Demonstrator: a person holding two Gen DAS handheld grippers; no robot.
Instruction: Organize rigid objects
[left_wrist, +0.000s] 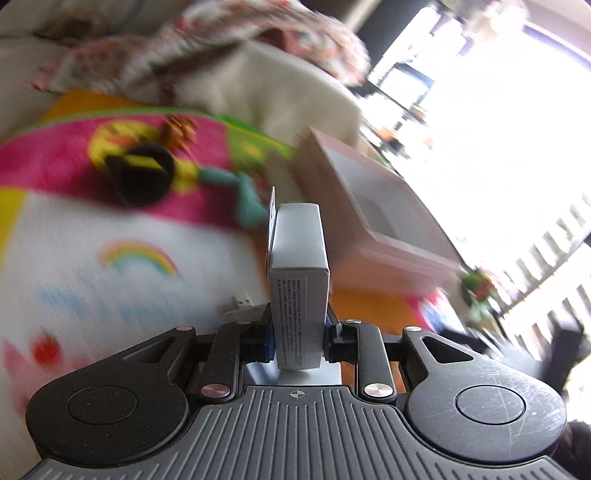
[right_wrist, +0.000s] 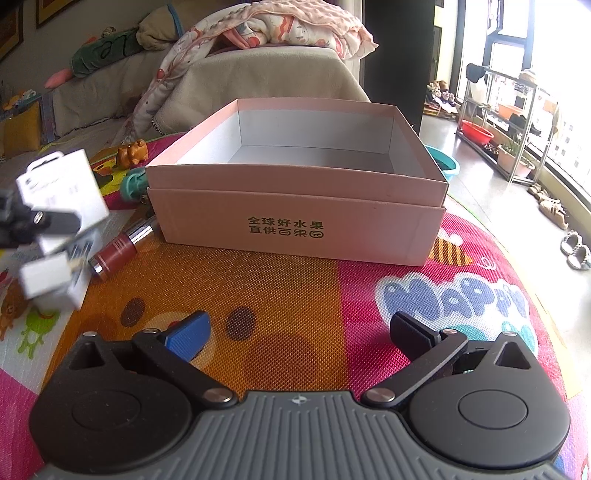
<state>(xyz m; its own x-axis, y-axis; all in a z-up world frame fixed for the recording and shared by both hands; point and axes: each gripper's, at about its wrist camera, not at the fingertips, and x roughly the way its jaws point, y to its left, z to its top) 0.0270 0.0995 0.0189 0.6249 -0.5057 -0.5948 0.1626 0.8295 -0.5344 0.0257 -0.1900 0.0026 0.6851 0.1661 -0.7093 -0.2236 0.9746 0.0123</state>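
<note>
My left gripper (left_wrist: 297, 328) is shut on a small white carton (left_wrist: 297, 258) and holds it above the play mat; the carton also shows at the left of the right wrist view (right_wrist: 62, 184), blurred. A pink open cardboard box (right_wrist: 295, 218) stands on the mat, its inside bare; it lies to the right of the carton in the left wrist view (left_wrist: 373, 206). My right gripper (right_wrist: 299, 332) is open and empty, low over the mat in front of the box. A dark red cylinder (right_wrist: 118, 251), a teal toy (right_wrist: 133, 182) and a brown figurine (right_wrist: 131, 151) lie left of the box.
A colourful play mat (right_wrist: 295, 295) covers the floor. A black roll with a yellow band (left_wrist: 142, 173) lies on it. A beige sofa with a blanket (right_wrist: 258, 70) stands behind the box. A teal basin (right_wrist: 447, 164), a shelf rack (right_wrist: 506, 122) and shoes are at the right.
</note>
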